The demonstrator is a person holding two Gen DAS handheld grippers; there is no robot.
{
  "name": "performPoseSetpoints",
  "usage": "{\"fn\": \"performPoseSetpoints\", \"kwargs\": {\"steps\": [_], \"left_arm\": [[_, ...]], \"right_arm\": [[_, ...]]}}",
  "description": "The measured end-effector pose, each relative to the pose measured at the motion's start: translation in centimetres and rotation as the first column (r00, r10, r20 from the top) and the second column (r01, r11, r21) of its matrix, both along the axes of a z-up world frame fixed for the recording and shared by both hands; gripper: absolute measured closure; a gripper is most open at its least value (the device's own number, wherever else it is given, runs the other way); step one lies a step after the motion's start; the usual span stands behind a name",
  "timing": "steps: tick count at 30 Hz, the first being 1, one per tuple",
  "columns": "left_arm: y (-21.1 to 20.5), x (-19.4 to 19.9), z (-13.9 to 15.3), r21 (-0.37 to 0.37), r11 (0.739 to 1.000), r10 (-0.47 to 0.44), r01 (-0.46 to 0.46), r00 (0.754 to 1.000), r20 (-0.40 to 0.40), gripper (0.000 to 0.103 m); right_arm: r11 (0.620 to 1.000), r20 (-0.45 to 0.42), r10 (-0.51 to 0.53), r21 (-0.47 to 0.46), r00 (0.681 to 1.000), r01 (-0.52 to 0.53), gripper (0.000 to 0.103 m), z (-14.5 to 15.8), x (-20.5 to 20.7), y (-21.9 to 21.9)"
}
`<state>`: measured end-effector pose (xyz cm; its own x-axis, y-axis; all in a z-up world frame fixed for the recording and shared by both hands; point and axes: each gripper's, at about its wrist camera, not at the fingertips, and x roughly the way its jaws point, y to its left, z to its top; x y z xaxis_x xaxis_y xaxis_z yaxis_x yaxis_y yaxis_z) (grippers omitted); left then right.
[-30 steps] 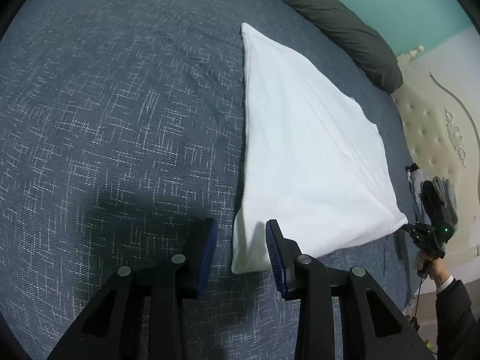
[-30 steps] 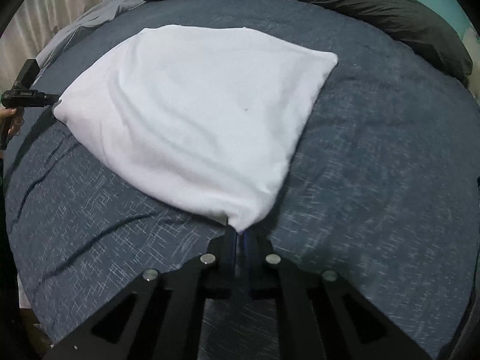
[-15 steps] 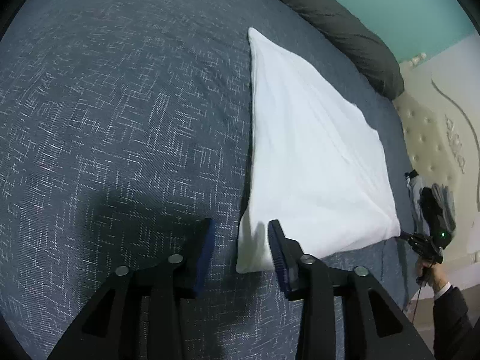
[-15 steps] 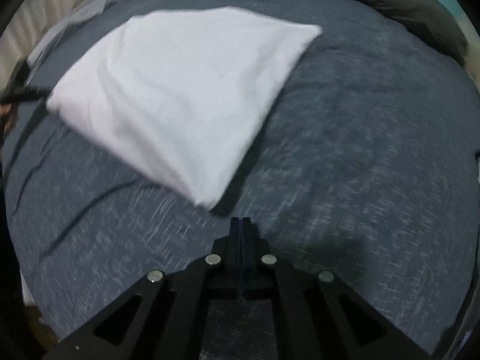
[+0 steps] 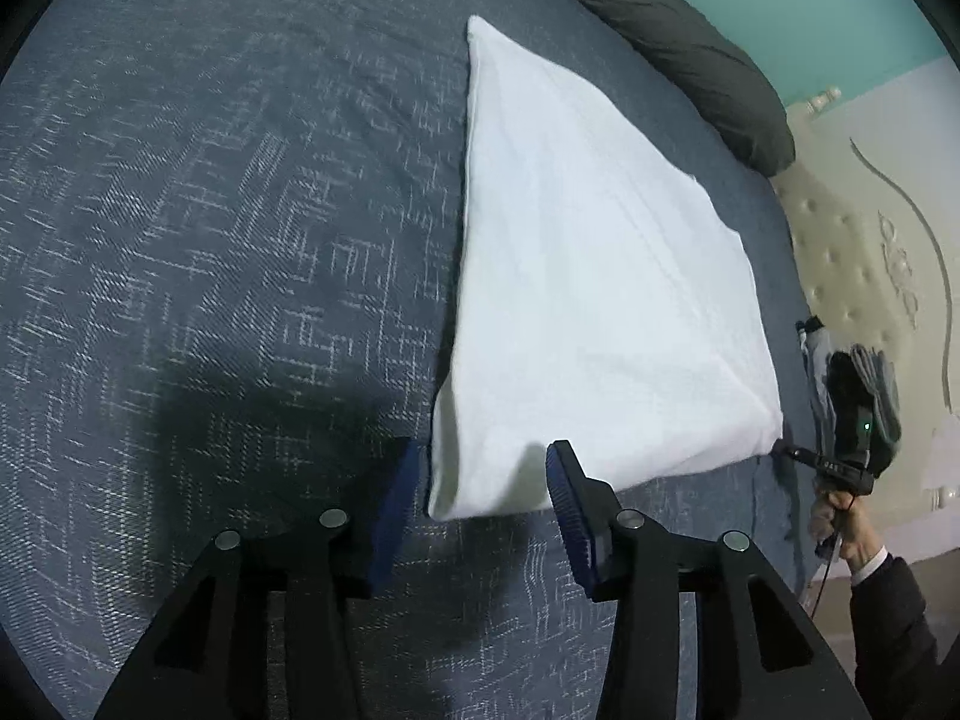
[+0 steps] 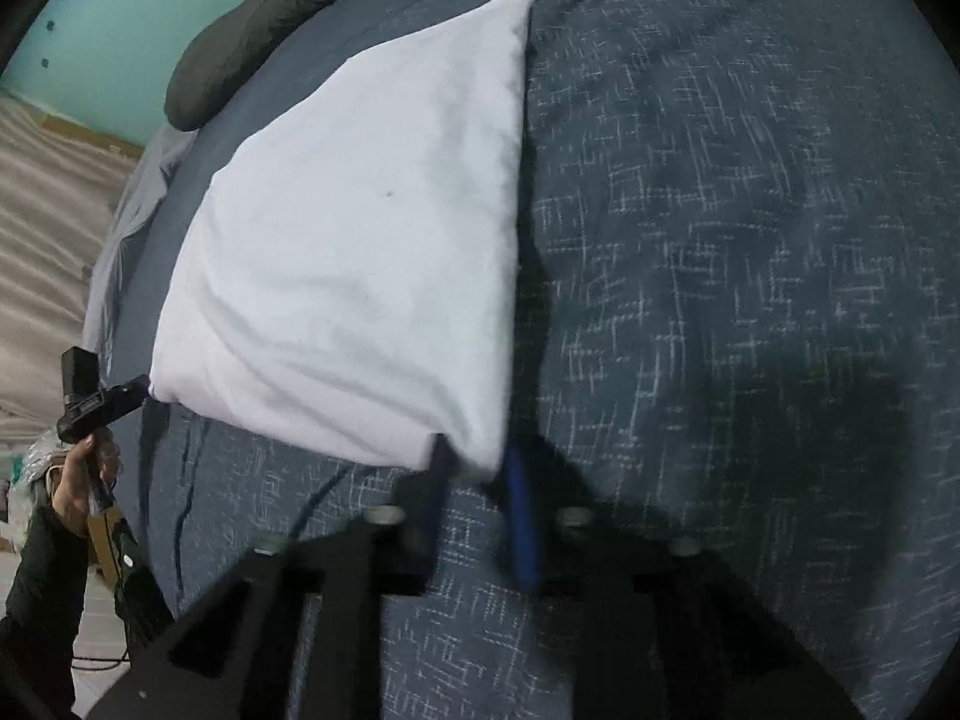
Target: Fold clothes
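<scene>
Since a sec ago the right gripper (image 6: 474, 468) has let go of its corner of the white garment (image 5: 600, 276), rolled, and come back w/ jaws opening, that corner sitting between the blue pads; can't tell whether they touch it, pic blurred. Left gripper (image 5: 480, 480) is abt where it was, jaws closing on the near corner at 6 o'clock in its view; one pad looks just at the cloth edge, the other has a gap, so not clamped yet. Garment lies folded flat on the dark blue bedspread (image 5: 210, 240), running from 6 up to 12 in the left view, grey bolster (image 5: 690, 54) at 1 o'clock beyond it. Step in hand, as I read it: re-gripping both near corners for another fold. Next move calls for both pairs to pinch all layers, then lift together and carry the near edge over toward the far edge, keeping corners level so it doesn't skew.
</scene>
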<state>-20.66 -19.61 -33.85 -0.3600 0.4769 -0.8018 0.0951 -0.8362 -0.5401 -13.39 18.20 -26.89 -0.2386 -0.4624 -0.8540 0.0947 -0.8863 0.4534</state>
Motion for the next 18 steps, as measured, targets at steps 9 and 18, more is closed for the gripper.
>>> {"fn": "performPoseSetpoints", "kwargs": {"steps": [9, 18], "left_arm": [[-0.7, 0.3, 0.2, -0.012, 1.0, -0.007, 0.007, 1.0, 0.006, 0.099], [-1.5, 0.7, 0.6, 0.001, 1.0, 0.009, -0.009, 1.0, 0.012, 0.099]], "right_arm": [[1.0, -0.044, 0.004, -0.005, 0.999, -0.004, 0.099, 0.2, -0.2, 1.6], [1.0, -0.025, 0.029, 0.012, 0.999, -0.029, 0.099, -1.8, -2.8, 2.5]]}}
